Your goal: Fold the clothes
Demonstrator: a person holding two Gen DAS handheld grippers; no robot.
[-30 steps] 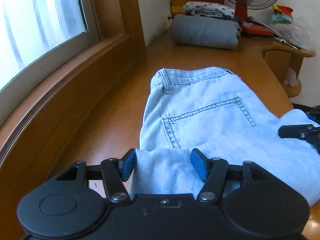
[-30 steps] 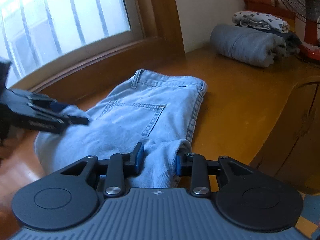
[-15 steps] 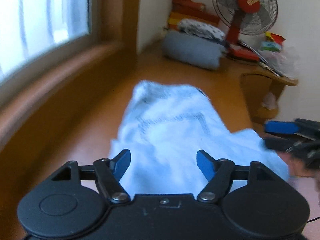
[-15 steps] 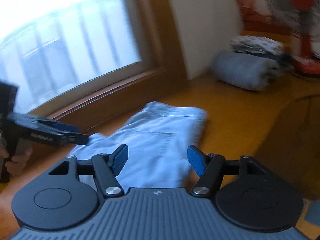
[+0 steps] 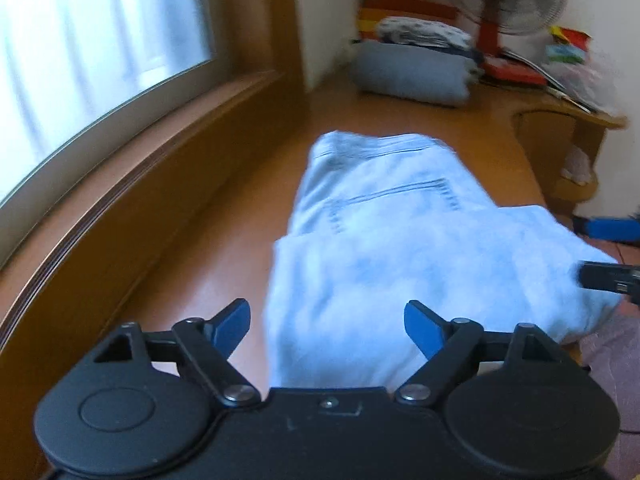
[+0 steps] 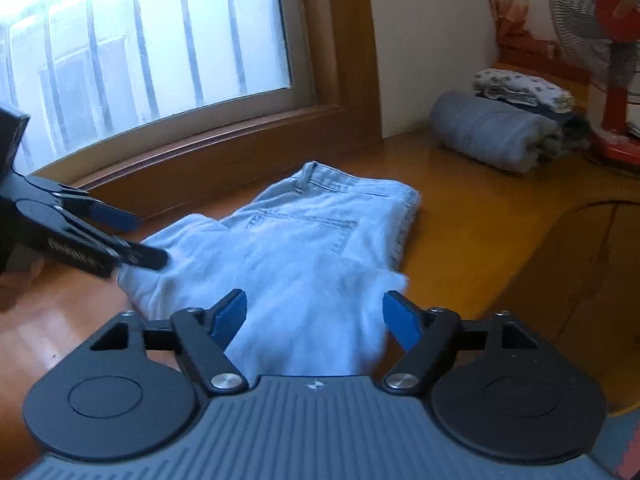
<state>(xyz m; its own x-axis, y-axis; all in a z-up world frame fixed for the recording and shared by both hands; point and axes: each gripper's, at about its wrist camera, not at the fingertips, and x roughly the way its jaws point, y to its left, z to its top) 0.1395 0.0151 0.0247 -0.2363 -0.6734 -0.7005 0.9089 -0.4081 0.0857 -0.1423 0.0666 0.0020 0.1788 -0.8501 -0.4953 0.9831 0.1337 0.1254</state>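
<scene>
Light blue jeans (image 5: 400, 240) (image 6: 312, 256) lie folded on the wooden tabletop (image 5: 224, 240), waistband and back pocket at the far end and a doubled layer at the near end. My left gripper (image 5: 326, 320) hovers over the near left part of the fold. Its jaws are opening, and the blue pads stand clear of the cloth. My right gripper (image 6: 316, 308) hovers over the near right part, jaws also opening, with nothing pinched. Each gripper shows in the other's view: the right gripper (image 5: 600, 252) at the right edge, the left gripper (image 6: 148, 240) at the left edge.
A rolled grey garment (image 5: 412, 76) (image 6: 488, 136) with patterned cloth on top sits at the table's far end beside a red fan (image 5: 500, 4) (image 6: 616, 40). A window sill (image 5: 120, 184) runs along the left. The table edge (image 6: 560, 216) drops off on the right.
Both grippers have let go of the jeans' near fold, widened their jaws and drawn back and up. The cloth now rests flat on the table.
</scene>
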